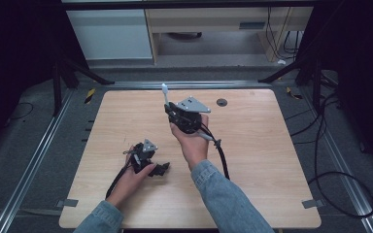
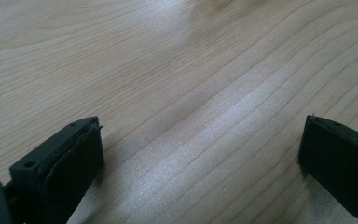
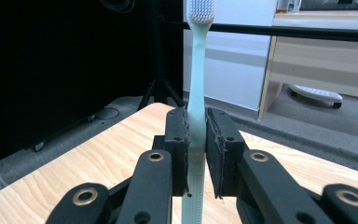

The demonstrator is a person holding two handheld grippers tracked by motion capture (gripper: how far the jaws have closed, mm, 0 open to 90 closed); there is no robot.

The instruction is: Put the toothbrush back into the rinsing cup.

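Above the middle of the table [image 1: 252, 160], a toothbrush [image 3: 196, 88] is held upright in the right gripper [image 3: 196, 154], whose jaws are closed on the lower part of the handle, with the bristle head standing well above them. Only a narrow stretch of the thin, smooth handle is pinched, so the toothbrush could swivel between the pads or slide down if the hand is tipped or moved sharply; a drop onto the wood would likely follow. Near the front left of the table, the left gripper [image 1: 143, 158] is kept low over bare wood with its jaws spread wide and nothing between them. A clumsy handover could be caused by that wide opening, since the slim handle might be missed or knocked sideways.
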